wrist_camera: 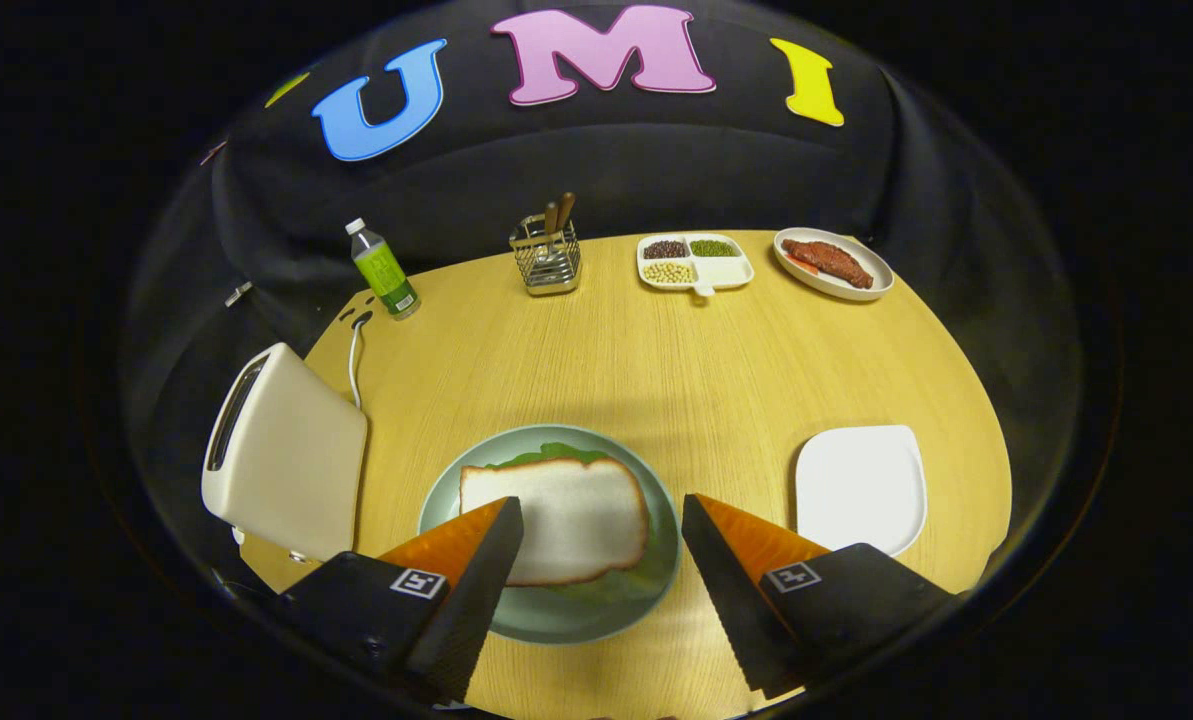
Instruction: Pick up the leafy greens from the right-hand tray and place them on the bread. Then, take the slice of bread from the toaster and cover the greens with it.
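A slice of bread lies flat on a grey-green plate, just ahead of and between my fingers. Leafy greens peek out from under its far edge and near edge. My gripper is open above the plate, with nothing between its fingers; the left fingertip overlaps the slice's near left corner in the view. A cream toaster stands to the left of the plate, its slot showing dark. To the right sits a white tray with nothing on it.
Along the table's far edge stand a green bottle, a wire holder with utensils, a divided dish of beans and an oval plate with meat. The toaster's cord runs behind it.
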A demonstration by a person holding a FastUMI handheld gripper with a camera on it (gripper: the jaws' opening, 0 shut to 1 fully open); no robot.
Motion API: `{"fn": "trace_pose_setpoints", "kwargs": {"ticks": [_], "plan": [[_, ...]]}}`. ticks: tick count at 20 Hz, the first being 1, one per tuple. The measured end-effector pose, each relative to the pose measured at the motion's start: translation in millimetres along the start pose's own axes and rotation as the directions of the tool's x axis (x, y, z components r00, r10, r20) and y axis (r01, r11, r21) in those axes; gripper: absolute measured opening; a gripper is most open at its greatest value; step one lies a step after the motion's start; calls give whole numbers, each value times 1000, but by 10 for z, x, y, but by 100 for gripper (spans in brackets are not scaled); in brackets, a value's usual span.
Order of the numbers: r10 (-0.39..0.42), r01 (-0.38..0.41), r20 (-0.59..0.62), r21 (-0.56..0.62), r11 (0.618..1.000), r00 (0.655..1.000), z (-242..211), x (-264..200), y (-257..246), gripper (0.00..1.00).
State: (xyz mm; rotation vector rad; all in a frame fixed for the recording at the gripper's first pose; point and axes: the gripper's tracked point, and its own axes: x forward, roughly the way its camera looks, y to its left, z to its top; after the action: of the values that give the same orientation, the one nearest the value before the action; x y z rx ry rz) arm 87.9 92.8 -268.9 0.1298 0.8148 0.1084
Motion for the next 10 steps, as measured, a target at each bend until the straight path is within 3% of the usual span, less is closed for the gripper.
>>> {"fn": "trace_pose_setpoints", "kwargs": {"ticks": [5,10], "plan": [[-47,50,186,-8,999,981,603,-594,-347,99],[-130,103,406,88,991,904,1298,-1303,-951,99]]}}
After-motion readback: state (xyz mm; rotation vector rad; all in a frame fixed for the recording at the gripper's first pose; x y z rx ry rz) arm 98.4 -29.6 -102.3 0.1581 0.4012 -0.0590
